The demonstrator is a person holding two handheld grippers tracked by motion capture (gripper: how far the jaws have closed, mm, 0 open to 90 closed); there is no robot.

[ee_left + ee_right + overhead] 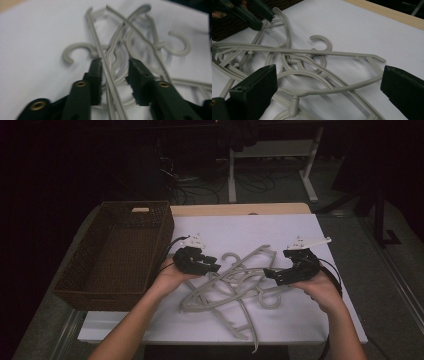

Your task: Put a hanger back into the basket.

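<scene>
Several grey plastic hangers [235, 287] lie tangled in a pile on the white mat [300, 227]. My left gripper [215, 267] is at the pile's left edge. In the left gripper view its jaws [115, 72] stand a little apart astride thin hanger bars [98, 48], with a gap still showing between the pads. My right gripper [270, 274] is at the pile's right side. Its jaws [328, 75] are spread wide and low over the hangers [312, 51], gripping nothing. The left gripper [259, 17] also appears at the top left of the right gripper view.
A dark brown wicker basket [75, 270] stands empty at the left of the mat, close to my left hand. A wooden table edge [240, 210] runs behind the mat. The floor beyond is dark, with cables and a white table frame [232, 175].
</scene>
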